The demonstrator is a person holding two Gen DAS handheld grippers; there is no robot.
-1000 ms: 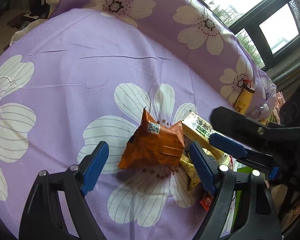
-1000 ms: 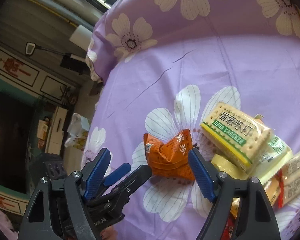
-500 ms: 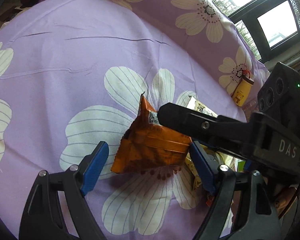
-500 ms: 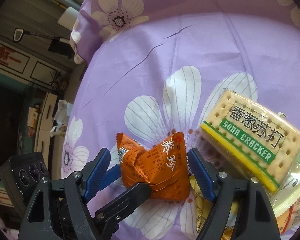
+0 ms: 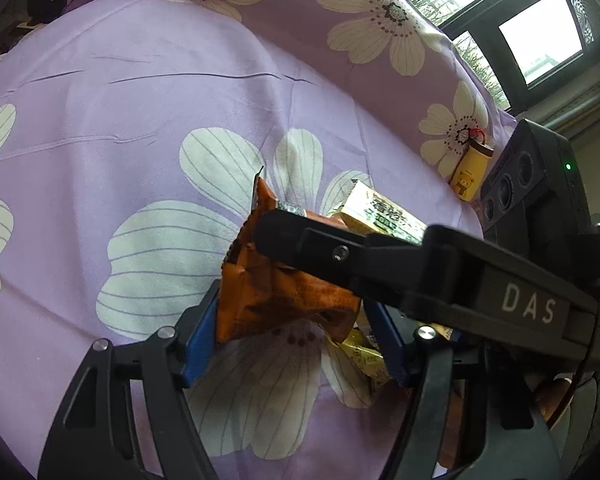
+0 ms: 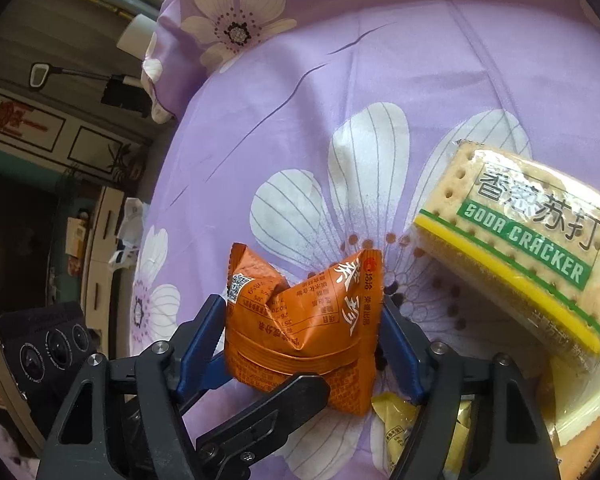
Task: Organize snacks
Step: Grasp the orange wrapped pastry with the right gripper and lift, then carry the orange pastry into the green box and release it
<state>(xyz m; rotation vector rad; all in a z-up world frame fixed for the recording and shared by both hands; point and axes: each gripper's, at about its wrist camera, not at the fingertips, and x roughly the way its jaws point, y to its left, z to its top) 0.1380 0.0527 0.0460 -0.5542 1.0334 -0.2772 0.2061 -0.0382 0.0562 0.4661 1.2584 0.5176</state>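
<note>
The orange snack packet (image 6: 300, 328) sits on the purple flowered cloth (image 5: 148, 92), pinched between the blue pads of both claws at once; the left claw (image 5: 288, 320) and the right claw (image 6: 302, 340) each grip its sides. A soda cracker pack (image 6: 516, 248) lies just beside it, with small yellow packets (image 6: 396, 412) below.

A home: flowered purple tablecloth (image 5: 180, 92), window (image 5: 540, 44), framed wall panels (image 6: 24, 120).
</note>
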